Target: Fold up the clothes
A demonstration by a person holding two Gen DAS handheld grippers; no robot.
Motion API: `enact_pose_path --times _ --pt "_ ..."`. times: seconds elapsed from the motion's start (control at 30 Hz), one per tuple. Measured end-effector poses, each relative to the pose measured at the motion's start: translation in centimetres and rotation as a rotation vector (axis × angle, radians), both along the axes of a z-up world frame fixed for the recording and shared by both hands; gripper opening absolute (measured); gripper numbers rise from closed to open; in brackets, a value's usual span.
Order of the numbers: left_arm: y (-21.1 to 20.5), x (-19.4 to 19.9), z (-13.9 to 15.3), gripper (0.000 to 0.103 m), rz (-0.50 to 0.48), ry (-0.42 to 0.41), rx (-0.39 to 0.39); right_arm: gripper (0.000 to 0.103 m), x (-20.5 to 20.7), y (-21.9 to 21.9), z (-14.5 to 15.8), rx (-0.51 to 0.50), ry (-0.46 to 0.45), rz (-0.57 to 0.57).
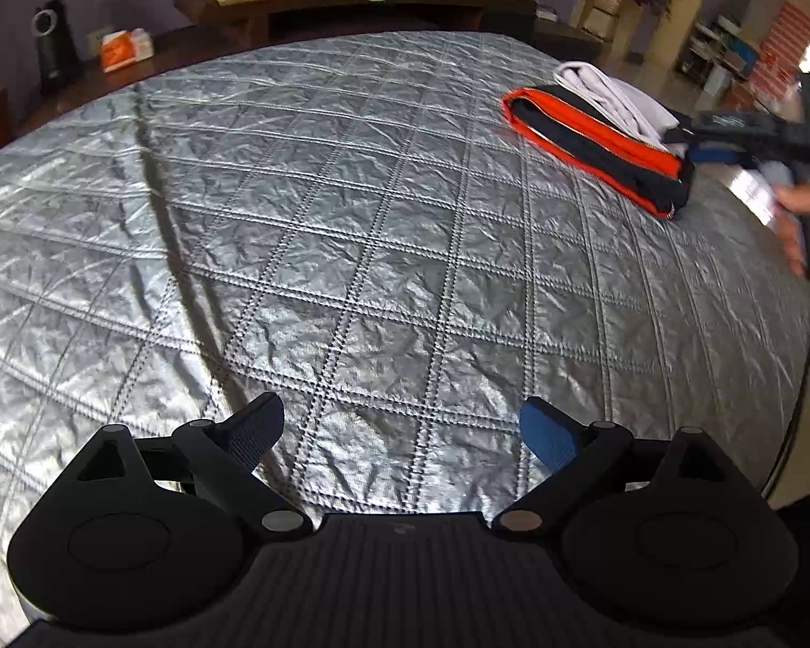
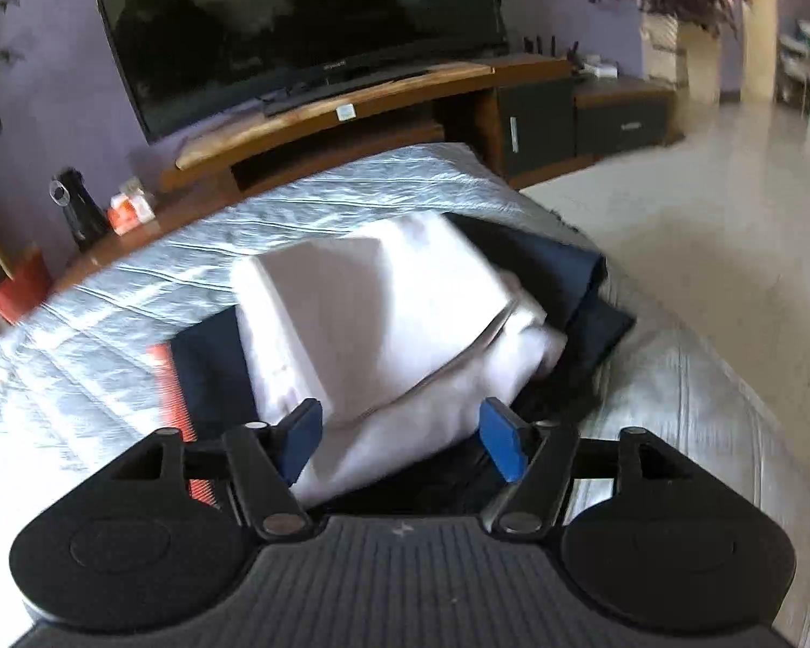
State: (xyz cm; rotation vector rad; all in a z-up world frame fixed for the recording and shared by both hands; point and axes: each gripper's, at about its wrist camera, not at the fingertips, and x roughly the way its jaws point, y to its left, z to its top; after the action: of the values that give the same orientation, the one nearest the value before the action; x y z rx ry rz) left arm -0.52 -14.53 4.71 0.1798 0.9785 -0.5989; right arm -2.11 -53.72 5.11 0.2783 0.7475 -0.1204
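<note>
The left wrist view is filled by a silver quilted cover (image 1: 351, 227), over which the left gripper (image 1: 402, 434) is held with its jaws wide apart and nothing between them. Far to the right on that cover a stack of folded clothes is seen: a dark garment edged in orange (image 1: 599, 156) at the bottom and a white garment (image 1: 615, 100) on top. At the stack's near right end the right gripper (image 1: 723, 148) is seen, blurred, with a hand (image 1: 807, 200) behind it. In the right wrist view the right gripper (image 2: 402, 434) is pointed at the same stack from close by, and its jaws are seen parted, with the near edge of the white garment (image 2: 383, 313) lying between the blue pads (image 2: 505, 440); the pads are not seen pressing on the cloth, though blur hides fine contact. The dark garment (image 2: 578, 291) is seen underneath, sticking out to the right and left, with its orange edge (image 2: 170, 378) at the left. Beyond the bed a television (image 2: 297, 27) is seen on a wooden stand (image 2: 351, 102).
</note>
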Motion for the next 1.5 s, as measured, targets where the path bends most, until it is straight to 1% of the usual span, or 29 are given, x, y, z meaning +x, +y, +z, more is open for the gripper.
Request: enact_pose_path --times 0.07,0.13,0.23,0.3,0.33,0.37,0.4,0.43,0.47,0.53,0.57,0.63,0.73,0.83,0.87,0.9,0.93,0.97,1.0,1.03,1.1,1.17,1.23,1.33,1.4,1.5 --pt "-0.2 -0.6 0.3 0.094 0.042 -0.002 0.004 0.068 -2.4 1.7 0.6 -0.029 0.020 -0.006" --pt "-0.2 -1.6 0.9 0.094 0.092 -0.011 -0.001 0.070 -4.7 3.6 0.8 -0.080 0.065 -0.030" --pt "0.3 -4.2 2.0 0.094 0.161 0.001 -0.060 0.071 -9.2 6.6 0.9 -0.144 0.106 -0.065" --pt "0.7 -6.5 2.7 0.094 0.201 0.006 -0.090 0.071 -11.7 8.1 1.0 -0.105 0.145 -0.054" --pt "0.9 -7.7 3.1 0.094 0.215 0.006 -0.101 0.073 -12.9 8.7 1.1 -0.092 0.172 -0.059" --pt "1.0 -8.9 3.6 0.094 0.218 0.003 -0.097 0.076 -13.8 9.4 1.1 -0.106 0.212 -0.083" --pt "0.8 -10.1 4.1 0.094 0.214 -0.006 -0.083 0.080 -14.7 9.9 1.1 -0.118 0.253 -0.106" --pt "0.7 -11.3 4.7 0.094 0.210 -0.014 -0.071 0.080 -15.6 10.2 1.0 -0.117 0.289 -0.117" --pt "0.6 -12.5 5.4 0.094 0.205 -0.023 -0.067 0.080 -16.4 10.5 1.2 -0.099 0.302 -0.108" --pt "0.3 -14.7 6.9 0.095 0.198 -0.032 -0.081 0.080 -17.8 11.3 2.2 -0.081 0.292 -0.085" --pt "0.1 -15.6 7.7 0.097 0.195 -0.038 -0.095 0.080 -18.3 11.4 3.1 -0.092 0.274 -0.093" --pt "-0.4 -17.6 9.6 0.103 0.195 -0.081 -0.106 0.080 -18.9 11.2 5.2 -0.096 0.229 -0.110" --pt "-1.1 -20.1 12.4 0.103 0.189 -0.142 -0.108 0.080 -20.6 11.2 8.1 -0.106 0.166 -0.127" --pt "-2.0 -22.1 14.8 0.103 0.176 -0.165 -0.097 0.081 -23.1 11.4 10.9 -0.106 0.089 -0.123" --pt "-2.2 -22.6 15.4 0.103 0.172 -0.157 -0.101 0.081 -23.7 11.3 11.5 -0.105 0.062 -0.126" --pt "-2.3 -23.1 16.1 0.103 0.169 -0.150 -0.105 0.084 -24.4 11.4 11.8 -0.107 0.041 -0.133" --pt "-2.4 -23.6 16.7 0.103 0.165 -0.145 -0.111 0.092 -25.0 11.5 12.2 -0.118 0.022 -0.143" --pt "-2.3 -24.1 17.1 0.103 0.164 -0.151 -0.130 0.093 -25.4 11.6 12.6 -0.144 0.008 -0.158" --pt "-2.3 -24.6 17.6 0.103 0.164 -0.160 -0.144 0.094 -25.8 11.7 12.9 -0.169 -0.007 -0.169" --pt "-2.4 -25.1 18.0 0.103 0.171 -0.177 -0.141 0.094 -26.1 11.7 13.1 -0.191 -0.022 -0.174" --pt "-2.7 -26.0 18.5 0.103 0.173 -0.204 -0.103 0.094 -26.5 11.6 13.1 -0.204 -0.044 -0.183" --pt "-3.3 -26.6 18.7 0.103 0.170 -0.206 -0.058 0.094 -27.0 11.2 13.3 -0.155 -0.042 -0.181" --pt "-3.5 -27.0 18.8 0.103 0.176 -0.195 -0.047 0.094 -27.2 11.0 13.3 -0.114 -0.014 -0.170" --pt "-3.6 -27.6 18.9 0.103 0.187 -0.178 -0.031 0.094 -27.5 11.4 12.8 -0.103 0.026 -0.153" --pt "-3.4 -28.0 19.1 0.103 0.199 -0.167 -0.034 0.094 -27.7 11.8 12.5 -0.090 0.044 -0.129" --pt "-3.5 -28.5 19.1 0.103 0.211 -0.169 0.000 0.093 -28.0 12.6 12.3 -0.065 0.059 -0.094"
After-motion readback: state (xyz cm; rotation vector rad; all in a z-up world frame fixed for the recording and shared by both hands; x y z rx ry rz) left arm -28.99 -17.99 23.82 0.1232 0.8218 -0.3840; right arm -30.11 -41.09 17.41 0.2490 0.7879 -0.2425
